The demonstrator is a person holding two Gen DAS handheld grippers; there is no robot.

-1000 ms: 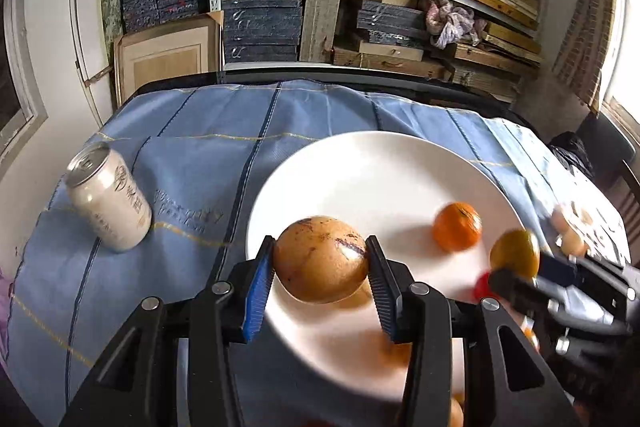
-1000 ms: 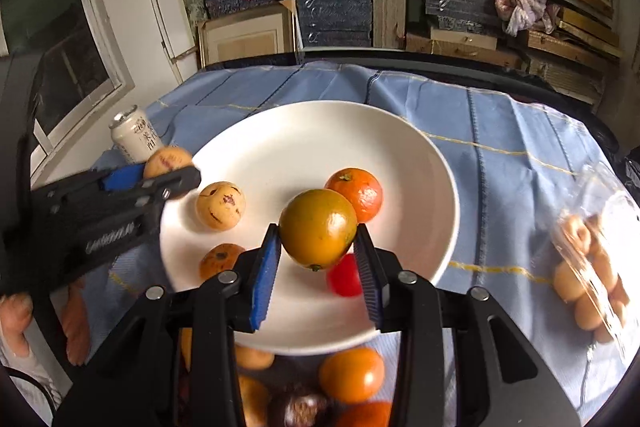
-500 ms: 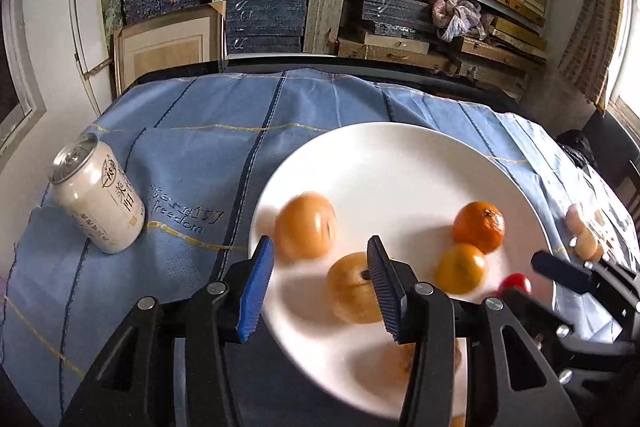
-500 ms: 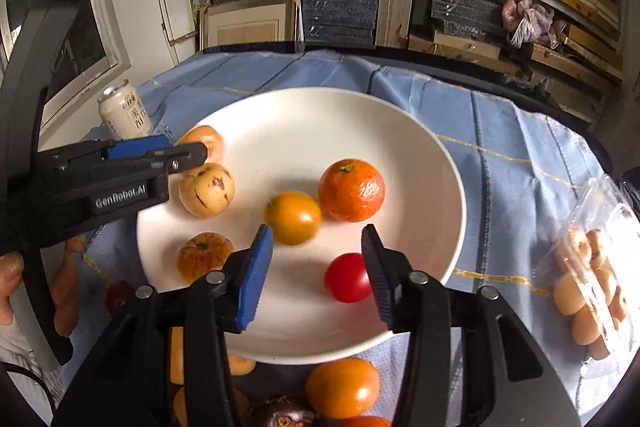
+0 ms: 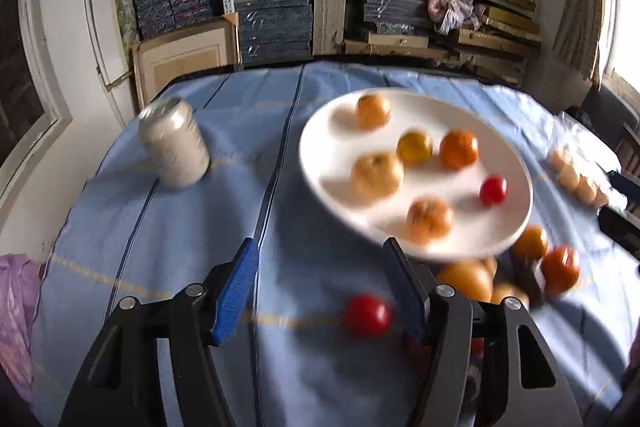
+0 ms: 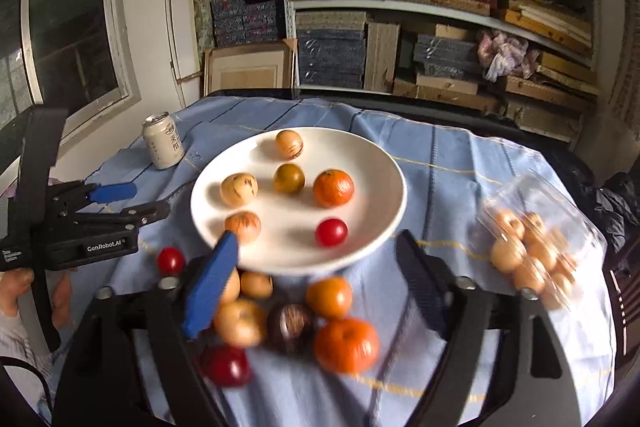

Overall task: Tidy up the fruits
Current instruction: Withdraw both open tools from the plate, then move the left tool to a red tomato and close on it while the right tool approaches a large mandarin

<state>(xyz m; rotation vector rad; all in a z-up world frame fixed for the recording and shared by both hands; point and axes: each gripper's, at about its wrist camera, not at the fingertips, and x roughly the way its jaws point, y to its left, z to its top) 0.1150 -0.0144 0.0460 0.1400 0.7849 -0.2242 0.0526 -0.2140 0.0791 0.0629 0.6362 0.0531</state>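
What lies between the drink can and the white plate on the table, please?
Nothing: between the can and the plate only bare blue tablecloth shows, seen most clearly in the right wrist view.

**A storeroom at home**

Looks like a home storeroom – shelves (image 6: 440,7) packed full of flat boxes (image 6: 332,63), a window (image 6: 72,23), a table with a blue cloth (image 6: 440,155) – plate (image 6: 384,163) of fruit and drink can (image 6: 162,141) on top.

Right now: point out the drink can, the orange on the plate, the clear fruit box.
drink can (image 6: 163,147), right wrist view, middle of its printed side.
orange (image 6: 333,188), right wrist view, centre of its peel.
clear fruit box (image 6: 532,203), right wrist view, transparent lid.
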